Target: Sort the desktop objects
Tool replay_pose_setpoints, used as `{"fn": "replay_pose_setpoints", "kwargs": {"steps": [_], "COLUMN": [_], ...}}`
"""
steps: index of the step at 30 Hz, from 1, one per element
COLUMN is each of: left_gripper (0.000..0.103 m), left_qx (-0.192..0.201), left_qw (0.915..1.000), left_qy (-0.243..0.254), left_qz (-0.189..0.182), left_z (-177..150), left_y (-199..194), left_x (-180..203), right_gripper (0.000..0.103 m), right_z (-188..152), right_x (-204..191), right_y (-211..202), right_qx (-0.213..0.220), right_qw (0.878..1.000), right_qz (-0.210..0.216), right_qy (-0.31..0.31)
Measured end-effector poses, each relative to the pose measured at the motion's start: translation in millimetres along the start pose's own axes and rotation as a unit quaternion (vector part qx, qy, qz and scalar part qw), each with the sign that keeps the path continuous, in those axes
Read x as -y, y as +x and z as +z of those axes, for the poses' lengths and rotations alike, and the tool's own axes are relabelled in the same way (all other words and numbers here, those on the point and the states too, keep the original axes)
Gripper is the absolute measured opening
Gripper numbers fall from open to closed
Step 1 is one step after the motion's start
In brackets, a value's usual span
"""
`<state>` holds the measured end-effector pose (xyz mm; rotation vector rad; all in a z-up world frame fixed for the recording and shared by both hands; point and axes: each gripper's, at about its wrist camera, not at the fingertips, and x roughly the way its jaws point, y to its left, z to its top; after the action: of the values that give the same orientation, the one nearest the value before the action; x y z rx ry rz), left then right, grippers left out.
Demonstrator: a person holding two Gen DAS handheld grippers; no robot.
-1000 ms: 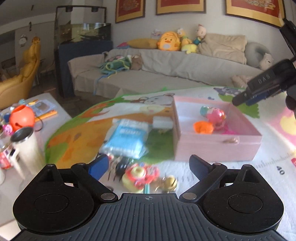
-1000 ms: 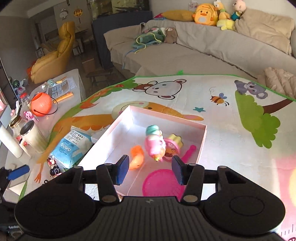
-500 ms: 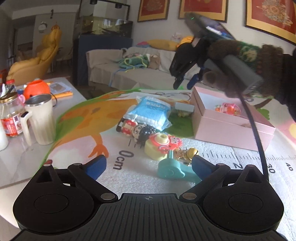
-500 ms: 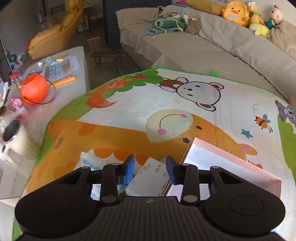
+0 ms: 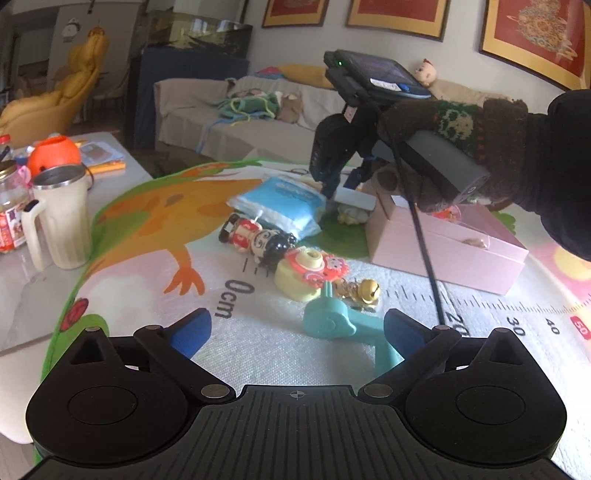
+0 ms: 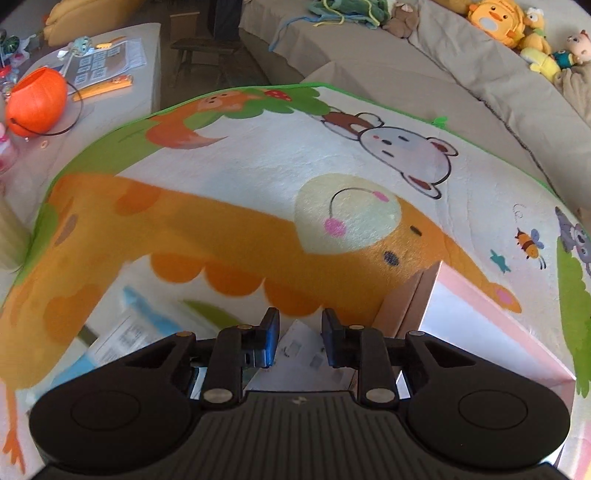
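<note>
My left gripper [image 5: 295,326] is open, low over the play mat, just short of a teal toy [image 5: 341,326]. Behind it lie a yellow-and-pink toy [image 5: 304,273], a gold bell [image 5: 369,290], a black-haired doll [image 5: 255,234] and a blue packet [image 5: 282,203]. The pink box [image 5: 443,245] stands to the right with toys in it. My right gripper [image 6: 298,341] has its jaws narrowed around a small white box [image 6: 308,363] beside the pink box's corner [image 6: 424,295]; contact is unclear. In the left wrist view it [image 5: 340,184] reaches down onto that white box [image 5: 354,199].
A cream mug [image 5: 61,218], a jar [image 5: 11,218] and an orange pumpkin bucket [image 5: 53,155] stand on the side table at left. A sofa with plush toys [image 6: 495,22] runs behind the mat. The right hand's cable [image 5: 424,254] hangs across the pink box.
The right gripper left the pink box, moved left and down to the white box, and narrowed its jaws. The left gripper pulled back and lowered, bringing the teal toy into view.
</note>
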<state>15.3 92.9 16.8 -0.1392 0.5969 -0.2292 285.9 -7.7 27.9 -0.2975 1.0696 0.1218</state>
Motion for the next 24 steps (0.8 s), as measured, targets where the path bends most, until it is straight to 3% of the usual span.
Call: {"fn": "replay_pose_setpoints", "kwargs": {"steps": [9,15,17,18,19,24], "left_gripper": [0.103,0.103,0.103,0.103,0.103,0.103], "left_qx": [-0.031,-0.038,-0.041,-0.043,-0.045,-0.046], "left_qw": [0.9985,0.9974,0.9966,0.9961,0.9954,0.9924], "left_qy": [0.042,0.060,0.069,0.075,0.083,0.114], "left_qz": [-0.018,-0.015,-0.014,-0.013,-0.012,-0.006], "left_z": [-9,-11,-12,-12,-13,-14], "left_y": [-9,-10,-10,-10,-11,-16], "left_x": [6,14,20,23,27,43], "right_gripper": [0.024,0.026,0.034,0.045,0.050,0.051], "right_z": [-82,-149,-163,-171,-177,-199], "right_x": [-32,-19,-9,-4,0,16], "right_y": [-68,-110,-118,-120,-119,-105], "right_qx": [-0.034,-0.018,-0.013,-0.008,-0.007,0.000], "right_qw": [0.991,0.989,0.989,0.989,0.990,0.988], "right_qz": [0.123,0.131,0.136,0.137,0.136,0.152], "right_qy": [-0.051,-0.069,-0.060,-0.053,-0.048,-0.016]}}
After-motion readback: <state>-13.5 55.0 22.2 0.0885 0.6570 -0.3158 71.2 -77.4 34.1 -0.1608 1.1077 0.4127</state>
